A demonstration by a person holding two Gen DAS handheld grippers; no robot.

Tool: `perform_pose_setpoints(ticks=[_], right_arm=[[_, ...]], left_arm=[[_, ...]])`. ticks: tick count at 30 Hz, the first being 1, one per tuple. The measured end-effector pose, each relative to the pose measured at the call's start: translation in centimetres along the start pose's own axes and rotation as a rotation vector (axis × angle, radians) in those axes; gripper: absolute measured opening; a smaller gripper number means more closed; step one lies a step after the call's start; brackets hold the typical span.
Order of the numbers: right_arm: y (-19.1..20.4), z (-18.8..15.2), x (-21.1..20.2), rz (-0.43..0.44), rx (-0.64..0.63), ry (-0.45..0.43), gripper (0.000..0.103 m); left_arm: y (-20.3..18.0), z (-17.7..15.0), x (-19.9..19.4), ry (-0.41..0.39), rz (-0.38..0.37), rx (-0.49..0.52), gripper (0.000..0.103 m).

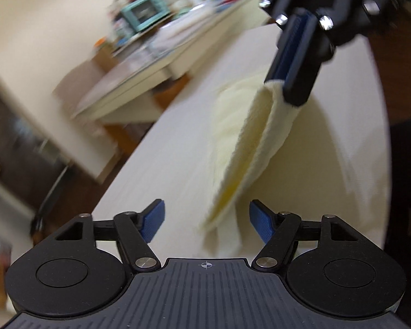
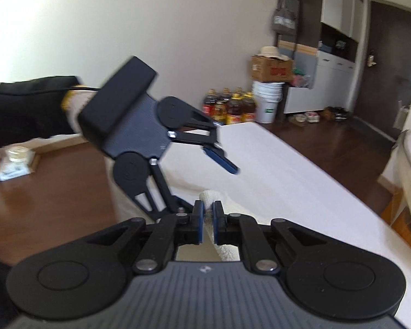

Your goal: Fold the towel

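Two grippers work over the white table (image 1: 178, 148): nearest the left wrist camera, the left gripper (image 1: 207, 220) has its blue pads spread apart with nothing between them, just beside the hanging lower edge of the cream towel (image 1: 249, 142). Farther off, the right gripper (image 1: 283, 82) is clamped tight on the towel's folded upper corner, holding it lifted above the table. Beyond, blurred, stands a cluttered side table (image 1: 139, 63).

Left tongs (image 1: 207, 220) jaws apart, empty, right tongs (image 2: 207, 220) clamped shut, black sleeve (image 2: 24, 109) behind left.
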State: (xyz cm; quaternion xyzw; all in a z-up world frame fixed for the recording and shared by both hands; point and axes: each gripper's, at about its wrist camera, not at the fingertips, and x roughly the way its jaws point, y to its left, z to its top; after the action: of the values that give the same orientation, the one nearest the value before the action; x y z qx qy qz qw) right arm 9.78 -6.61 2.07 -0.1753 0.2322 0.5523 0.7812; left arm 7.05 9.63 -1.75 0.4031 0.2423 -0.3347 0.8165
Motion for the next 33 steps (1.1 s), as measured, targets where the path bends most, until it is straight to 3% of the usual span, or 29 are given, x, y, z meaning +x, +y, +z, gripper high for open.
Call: perform_pose_setpoints(ticks=[2, 5, 9, 11, 14, 17, 22, 27, 29, 31, 33], right_arm=[[0.1, -1.2, -0.9, -0.004, -0.016, 0.024, 0.008], [0.7, -2.8, -1.8, -0.005, -0.005, 0.039, 0.008], [2.3, -4.6, -2.2, -0.037, 0.009, 0.027, 0.013], [3.3, -5.6, -2.3, -0.069, 0.021, 0.001, 0.025], [5.0, -6.8, -2.2, -0.118, 0.027, -0.025, 0.034], [7.1, -7.4, -1.6, -0.202, -0.042, -0.033, 0.043], [10.7, -8.3, 0.5, -0.276, -0.186, -0.023, 0.045], [13.2, -9.0, 3.3, -0.404, -0.351, 0.013, 0.042], [13.8, -9.1, 4.3, -0.458, -0.412, 0.026, 0.028], [13.9, -9.1, 4.6, -0.469, -0.445, 0.035, 0.025], [13.9, -9.1, 4.5, -0.456, -0.45, 0.04, 0.013]], left_arm=[[-1.0, 0.4, -0.3, 0.018, -0.055, 0.053, 0.021], [-2.3, 0.8, -0.6, 0.055, -0.122, 0.103, 0.012], [-3.1, 0.9, -0.9, 0.095, -0.166, 0.125, 0.012], [-3.2, 1.0, -1.0, 0.111, -0.181, 0.121, 0.011], [-2.8, 1.3, -1.0, 0.121, -0.198, 0.095, 0.011], [-2.4, 1.7, -1.1, 0.127, -0.213, 0.072, 0.011], [-1.7, 2.5, -1.0, 0.139, -0.231, 0.04, 0.011], [-1.9, 2.7, -1.2, 0.15, -0.232, 0.032, 0.011], [-2.1, 2.8, -1.3, 0.153, -0.23, 0.029, 0.011], [-2.2, 2.9, -1.5, 0.156, -0.229, 0.026, 0.011], [-2.3, 2.8, -1.7, 0.162, -0.227, 0.029, 0.012]])
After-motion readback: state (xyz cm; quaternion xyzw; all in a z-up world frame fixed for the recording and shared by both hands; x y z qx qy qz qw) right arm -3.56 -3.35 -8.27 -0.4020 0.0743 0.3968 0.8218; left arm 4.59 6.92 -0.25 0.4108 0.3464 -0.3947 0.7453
